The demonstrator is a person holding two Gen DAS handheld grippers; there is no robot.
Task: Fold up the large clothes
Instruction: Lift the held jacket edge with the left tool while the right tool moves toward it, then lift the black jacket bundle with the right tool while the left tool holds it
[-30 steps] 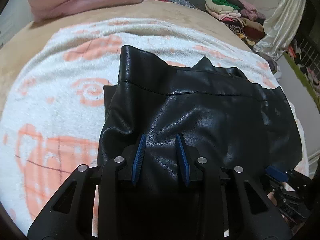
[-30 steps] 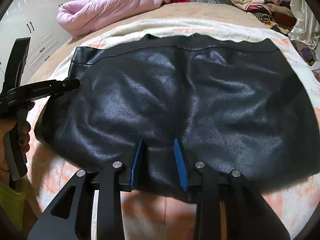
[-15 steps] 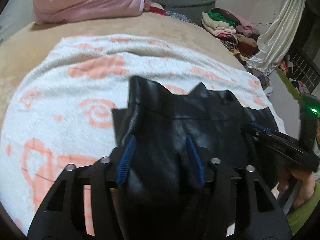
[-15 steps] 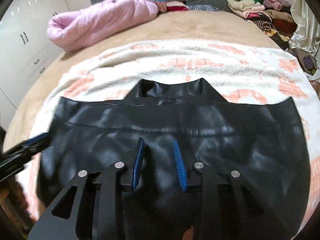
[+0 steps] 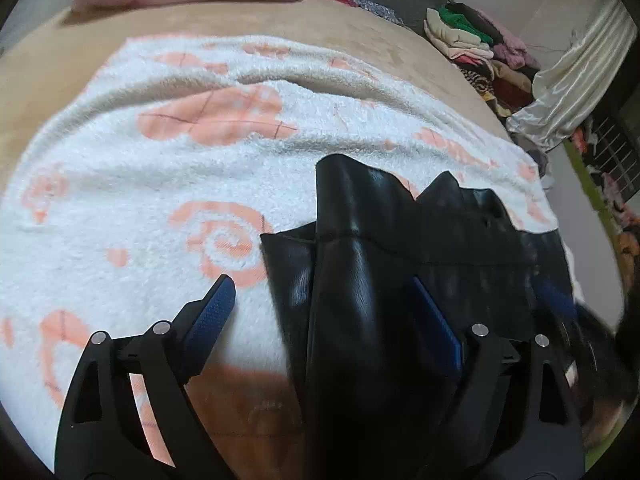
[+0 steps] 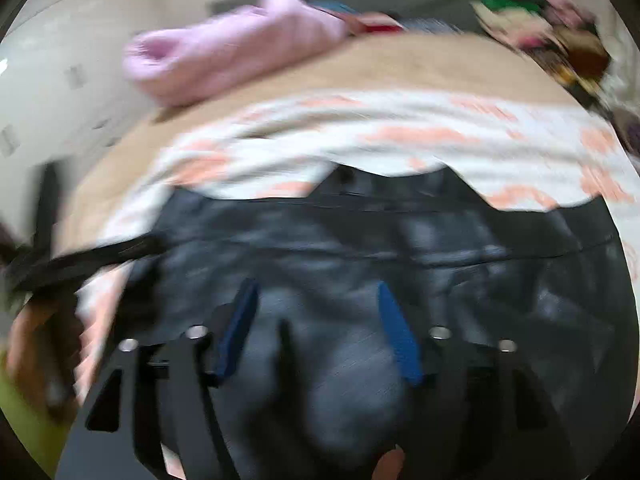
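Black faux-leather garment (image 5: 400, 264), glossy and stiff-looking, lies on the white towel with orange swirls (image 5: 160, 184) spread over my tan bed (image 5: 280, 24). On the left, my left gripper (image 5: 324, 312) has its 2 blue-padded fingers spread wide: the left pad hangs over bare towel, the right one over the garment's near-left part, and nothing is pinched. A raised crease of leather runs up between them. Moving right, my right gripper (image 6: 320, 320) is also spread, hovering over the middle of the near edge; that view is smeared by motion, so I cannot tell whether the pads touch the leather. I judge 1 fold done, since 2 layers with stitched edges show at the far side. What remains, I think, is at least 1 more fold across the width, then flattening that crease.
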